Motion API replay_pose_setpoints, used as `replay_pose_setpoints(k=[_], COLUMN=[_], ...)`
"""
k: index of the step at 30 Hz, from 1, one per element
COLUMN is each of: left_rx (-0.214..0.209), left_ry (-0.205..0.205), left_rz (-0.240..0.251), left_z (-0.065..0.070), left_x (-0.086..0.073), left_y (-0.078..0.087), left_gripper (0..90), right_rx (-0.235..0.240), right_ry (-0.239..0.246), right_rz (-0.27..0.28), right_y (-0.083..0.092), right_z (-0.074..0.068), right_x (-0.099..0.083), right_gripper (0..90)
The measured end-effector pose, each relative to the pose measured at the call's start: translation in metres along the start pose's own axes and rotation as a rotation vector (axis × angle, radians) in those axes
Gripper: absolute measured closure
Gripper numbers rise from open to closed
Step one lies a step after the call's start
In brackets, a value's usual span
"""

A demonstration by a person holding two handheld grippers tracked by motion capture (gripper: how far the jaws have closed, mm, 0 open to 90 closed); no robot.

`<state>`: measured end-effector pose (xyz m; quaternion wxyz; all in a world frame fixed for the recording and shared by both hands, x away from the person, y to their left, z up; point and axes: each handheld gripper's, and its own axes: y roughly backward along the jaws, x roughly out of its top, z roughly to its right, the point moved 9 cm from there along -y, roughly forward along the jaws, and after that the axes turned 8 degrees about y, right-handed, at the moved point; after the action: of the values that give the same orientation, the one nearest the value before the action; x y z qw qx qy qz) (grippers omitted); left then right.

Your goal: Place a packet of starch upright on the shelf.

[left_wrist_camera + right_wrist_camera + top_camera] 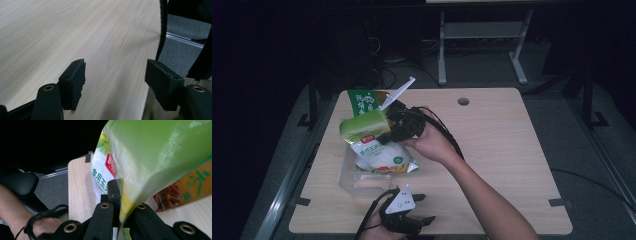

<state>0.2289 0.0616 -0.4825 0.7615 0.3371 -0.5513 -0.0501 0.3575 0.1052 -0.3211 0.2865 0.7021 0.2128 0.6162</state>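
Observation:
A green and white food bag hangs above the clear plastic box at the table's left. My right gripper is shut on the bag's edge and reaches in from the right. In the right gripper view the jaws pinch the bag at its lower seam, with red and green print on its white face. My left gripper rests at the table's front edge, held in a hand. Its jaws stand open over bare wood, with nothing between the pads.
A second bag, green and orange, stands behind the held one; the right gripper view shows it at right. The table has a round hole at the back. A black cable hangs past the table's edge.

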Motion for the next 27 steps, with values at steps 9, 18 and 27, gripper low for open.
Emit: replay_pose_setpoints(k=[9, 18, 27], left_rx=[0.005, 0.012, 0.028], left_ry=[-0.002, -0.005, -0.008], left_rz=[0.004, -0.005, 0.002], left_z=[-0.002, -0.004, -0.005], left_x=[0.0, -0.001, -0.001], left_y=[0.002, 0.004, 0.006], left_gripper=[32.1, 32.1, 31.7], right_rx=[0.057, 0.122, 0.18], right_ry=[0.005, 0.002, -0.023], right_rz=[0.009, 0.005, 0.0], right_y=[-0.026, -0.058, -0.088], right_z=[-0.004, -0.009, -0.011], right_x=[0.009, 0.018, 0.017], right_gripper=[90.0, 90.0, 90.0])
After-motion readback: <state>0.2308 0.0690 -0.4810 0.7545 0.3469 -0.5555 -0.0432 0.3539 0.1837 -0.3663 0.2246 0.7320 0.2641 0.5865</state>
